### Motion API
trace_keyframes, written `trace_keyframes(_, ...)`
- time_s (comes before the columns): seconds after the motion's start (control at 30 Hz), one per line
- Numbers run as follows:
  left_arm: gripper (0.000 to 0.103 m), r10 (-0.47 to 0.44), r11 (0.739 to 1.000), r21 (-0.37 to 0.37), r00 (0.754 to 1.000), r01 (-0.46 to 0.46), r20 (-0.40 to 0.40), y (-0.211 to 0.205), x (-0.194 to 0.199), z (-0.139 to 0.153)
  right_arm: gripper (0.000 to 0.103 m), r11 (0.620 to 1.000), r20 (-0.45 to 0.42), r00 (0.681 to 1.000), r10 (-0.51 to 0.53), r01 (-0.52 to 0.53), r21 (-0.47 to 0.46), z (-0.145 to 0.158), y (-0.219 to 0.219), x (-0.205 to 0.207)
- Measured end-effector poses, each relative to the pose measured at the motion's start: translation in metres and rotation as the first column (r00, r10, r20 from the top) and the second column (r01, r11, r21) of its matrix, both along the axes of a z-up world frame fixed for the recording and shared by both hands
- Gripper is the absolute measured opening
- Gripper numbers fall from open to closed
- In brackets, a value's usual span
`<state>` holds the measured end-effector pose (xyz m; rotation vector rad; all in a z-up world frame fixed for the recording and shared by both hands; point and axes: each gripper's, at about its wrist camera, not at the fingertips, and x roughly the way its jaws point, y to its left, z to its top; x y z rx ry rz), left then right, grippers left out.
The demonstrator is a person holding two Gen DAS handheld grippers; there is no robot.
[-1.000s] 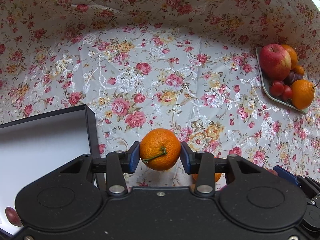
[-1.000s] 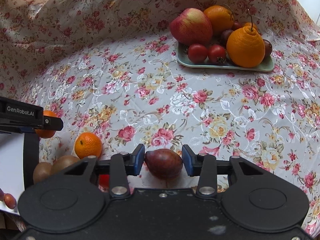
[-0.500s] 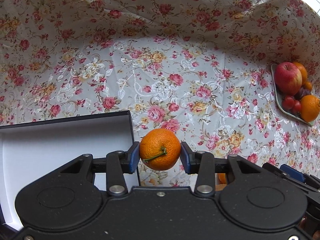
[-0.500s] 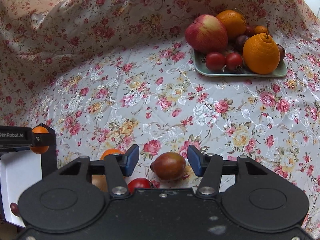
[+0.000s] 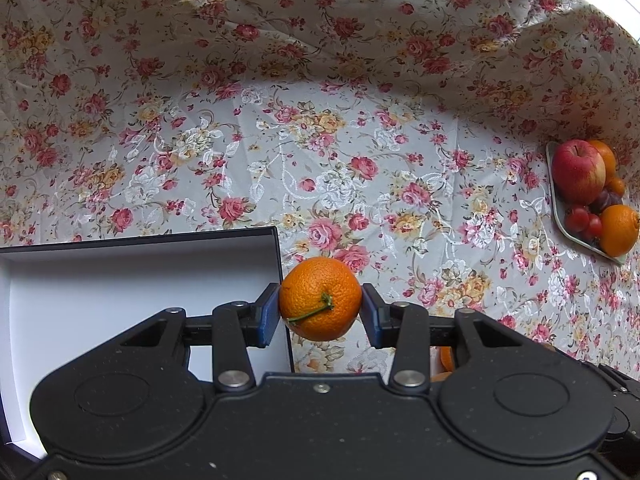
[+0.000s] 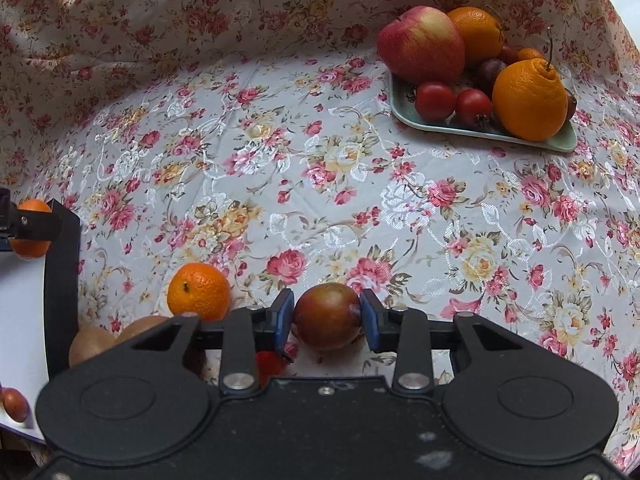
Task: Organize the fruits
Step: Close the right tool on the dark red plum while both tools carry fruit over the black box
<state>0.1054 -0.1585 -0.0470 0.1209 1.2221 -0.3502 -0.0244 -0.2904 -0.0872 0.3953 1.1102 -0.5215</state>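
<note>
Across the whole bench (image 5: 360, 168) lies a glossy white cloth printed with pink and red roses (image 6: 320, 184), and the same fabric climbs up behind as a draped, creased backdrop; a sliver of bright daylight shows at the upper right corner of the left wrist view.

At the near left sits a shallow box with black walls and a white inside (image 5: 120, 280). The left tool (image 5: 320, 312) has its blue pads pressed against both sides of a round orange mandarin with a short green stem (image 5: 320, 298), held in the air just beside the box's right wall.

The right tool (image 6: 326, 318) is closed round a dark reddish-brown, plum-like fruit (image 6: 327, 322), both pads touching it, low over the cloth. Just left of it a second small orange mandarin (image 6: 199, 291) rests on the cloth, with two brown kiwi-like fruits (image 6: 92, 344) nearer the box and a small red fruit (image 6: 270, 364) half hidden under the tool. A small dark red fruit (image 6: 15, 404) lies inside the box.

Well apart, at the far right, a pale green rectangular tray (image 6: 480, 130) carries a large red apple (image 6: 422, 44), two oranges, two cherry tomatoes (image 6: 434, 101) and some dark plums.
</note>
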Motion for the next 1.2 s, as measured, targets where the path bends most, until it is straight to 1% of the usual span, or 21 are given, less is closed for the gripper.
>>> trace_keyframes(0.13,0.050,0.018,1.000,0.003,1.000,-0.018,0.008,0.006,0.002,0.004,0.038,0.999,0.048,0.998,-0.042,0.042,0.010,0.011,-0.004,0.000)
trace_keyframes(0.23,0.050,0.038,0.999,0.000,0.999,-0.038,0.011,0.013,0.005,0.007,0.038,1.000,0.088,0.996,-0.031,0.031,0.006,0.023,0.000,0.005)
trace_keyframes(0.47,0.050,0.140,0.990,-0.006,0.990,-0.140,0.032,0.045,0.018,0.020,0.038,0.996,0.198,0.977,0.078,-0.084,0.024,0.047,0.040,0.030)
trace_keyframes(0.63,0.050,0.228,0.973,0.007,0.971,-0.229,0.065,0.083,0.019,0.029,0.038,0.980,0.232,0.957,0.175,-0.192,0.051,0.052,0.085,0.054)
trace_keyframes(0.73,0.050,0.291,0.954,0.049,0.953,-0.296,0.089,0.110,0.014,0.028,0.038,0.964,0.239,0.942,0.234,-0.257,0.070,0.050,0.113,0.066)
trace_keyframes(0.8,0.050,0.324,0.936,0.105,0.940,-0.335,0.108,0.127,0.009,0.024,0.038,0.951,0.239,0.933,0.269,-0.297,0.086,0.048,0.130,0.072)
trace_keyframes(0.87,0.050,0.354,0.922,0.133,0.930,-0.364,0.098,0.144,0.002,0.020,0.038,0.937,0.239,0.922,0.305,-0.336,0.098,0.046,0.149,0.077)
trace_keyframes(0.93,0.049,0.375,0.915,0.133,0.924,-0.381,0.070,0.159,-0.007,0.017,0.038,0.922,0.238,0.909,0.341,-0.373,0.103,0.044,0.166,0.082)
trace_keyframes(1.03,0.049,0.388,0.909,0.141,0.920,-0.393,0.059,0.174,-0.017,0.014,0.038,0.897,0.236,0.888,0.394,-0.427,0.111,0.040,0.191,0.086)
trace_keyframes(1.1,0.049,0.397,0.909,0.120,0.917,-0.399,0.046,0.180,-0.020,0.013,0.038,0.882,0.228,0.877,0.422,-0.455,0.120,0.036,0.203,0.087)
trace_keyframes(1.2,0.050,0.406,0.910,0.082,0.913,-0.407,0.022,0.189,-0.018,0.010,0.038,0.874,0.204,0.875,0.440,-0.469,0.129,0.028,0.214,0.088)
